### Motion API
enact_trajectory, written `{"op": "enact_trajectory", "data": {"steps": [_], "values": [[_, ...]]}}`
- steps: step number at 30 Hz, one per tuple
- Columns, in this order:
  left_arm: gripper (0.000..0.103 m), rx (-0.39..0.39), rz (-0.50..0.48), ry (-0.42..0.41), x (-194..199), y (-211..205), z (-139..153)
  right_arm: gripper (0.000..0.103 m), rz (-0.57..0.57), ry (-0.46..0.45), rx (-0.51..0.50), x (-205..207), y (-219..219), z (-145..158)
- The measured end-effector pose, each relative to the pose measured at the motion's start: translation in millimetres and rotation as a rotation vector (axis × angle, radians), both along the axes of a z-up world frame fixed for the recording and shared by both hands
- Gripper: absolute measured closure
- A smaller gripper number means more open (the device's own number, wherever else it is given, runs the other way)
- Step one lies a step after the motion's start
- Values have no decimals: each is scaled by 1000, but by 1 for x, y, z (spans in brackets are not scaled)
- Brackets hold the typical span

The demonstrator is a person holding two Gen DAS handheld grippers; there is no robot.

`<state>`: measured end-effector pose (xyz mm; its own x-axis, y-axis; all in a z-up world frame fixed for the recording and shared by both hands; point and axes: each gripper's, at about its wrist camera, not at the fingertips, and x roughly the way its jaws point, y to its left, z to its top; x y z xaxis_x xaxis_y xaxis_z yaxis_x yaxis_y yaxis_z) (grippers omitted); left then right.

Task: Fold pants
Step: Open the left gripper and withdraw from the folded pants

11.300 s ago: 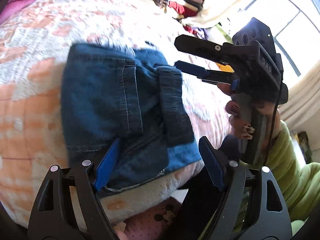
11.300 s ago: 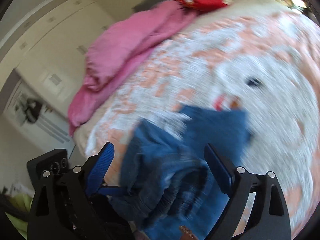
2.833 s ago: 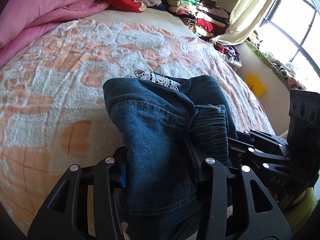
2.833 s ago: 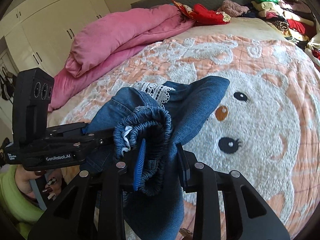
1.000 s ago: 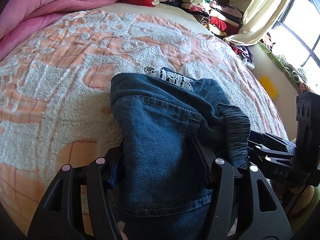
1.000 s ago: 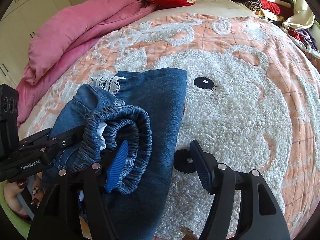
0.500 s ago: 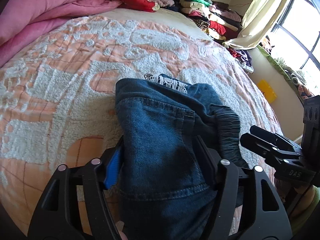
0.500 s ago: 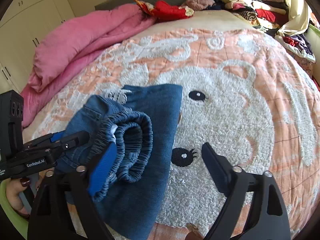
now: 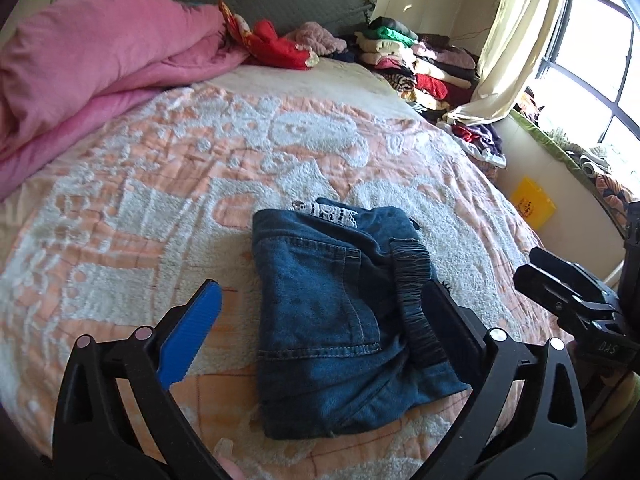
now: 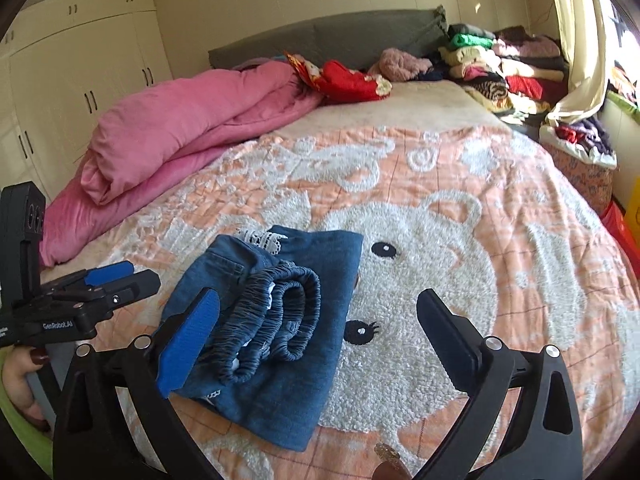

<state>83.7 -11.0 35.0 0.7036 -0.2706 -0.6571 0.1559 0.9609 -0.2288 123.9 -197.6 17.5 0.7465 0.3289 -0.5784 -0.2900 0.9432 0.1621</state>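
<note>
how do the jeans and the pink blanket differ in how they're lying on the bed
The jeans are dark blue denim, folded into a small compact bundle near the front of the bed; the pink blanket is plush, far bigger, and loosely rolled along the bed's left side. The jeans show an elastic waistband on top; the blanket is plain. Both rest on the bear bedspread, and no hand-held gripper touches either.

A sunny bedroom with a big bed

You see a bed (image 10: pixel 460 152) with a peach bear blanket (image 10: pixel 520 280), a pink quilt (image 10: pixel 180 128) and a grey headboard (image 10: pixel 340 36). White cupboards (image 10: pixel 80 72) line one wall; a window (image 9: pixel 596 60) with a cream curtain (image 9: pixel 504 40) lets in bright light (clothes piles (image 10: pixel 500 68) sit nearby).
</note>
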Motion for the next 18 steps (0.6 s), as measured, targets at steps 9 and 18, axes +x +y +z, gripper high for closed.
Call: {"op": "enact_trajectory", "data": {"steps": [9, 18], "values": [[9, 29, 1, -41, -35, 4, 7, 4, -2, -58, -10, -34, -1, 11], [9, 37, 9, -40, -60, 10, 0, 4, 14, -77, 1, -57, -1, 16]]}}
